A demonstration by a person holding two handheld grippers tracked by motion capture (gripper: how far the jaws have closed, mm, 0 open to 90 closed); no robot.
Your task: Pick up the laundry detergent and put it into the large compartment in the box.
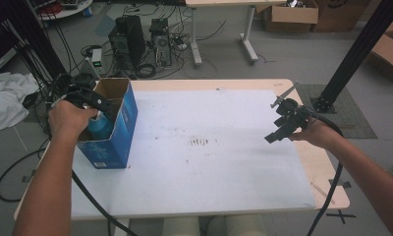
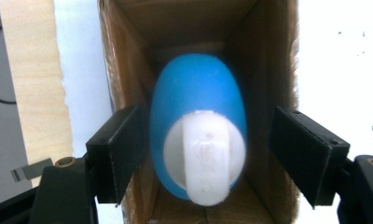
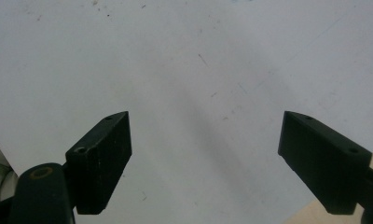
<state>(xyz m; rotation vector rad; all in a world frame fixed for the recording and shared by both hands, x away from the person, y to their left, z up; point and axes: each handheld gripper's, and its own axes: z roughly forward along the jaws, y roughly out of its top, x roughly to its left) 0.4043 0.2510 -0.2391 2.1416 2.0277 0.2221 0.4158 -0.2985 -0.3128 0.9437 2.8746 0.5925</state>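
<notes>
The blue bottle [image 2: 198,135] sits down inside the open cardboard box [image 1: 128,115] at the high view's left, left tongs [image 2: 201,156] spread clear around its white cap [image 2: 205,158], right tongs [image 3: 208,154] wide open and empty over the counter [image 1: 209,142], so lifting crooked could snag and tip the box.

Bottle [image 2: 198,121]: blurred in the left gripper view, its base hidden deep in the box [image 2: 264,56].
Box floor: covered by the bottle.
Left tool [image 1: 94,105]: tips hidden behind the hand and box rim in the high view.
Box near end: cut off by the lower picture edge in the left gripper view.
</notes>
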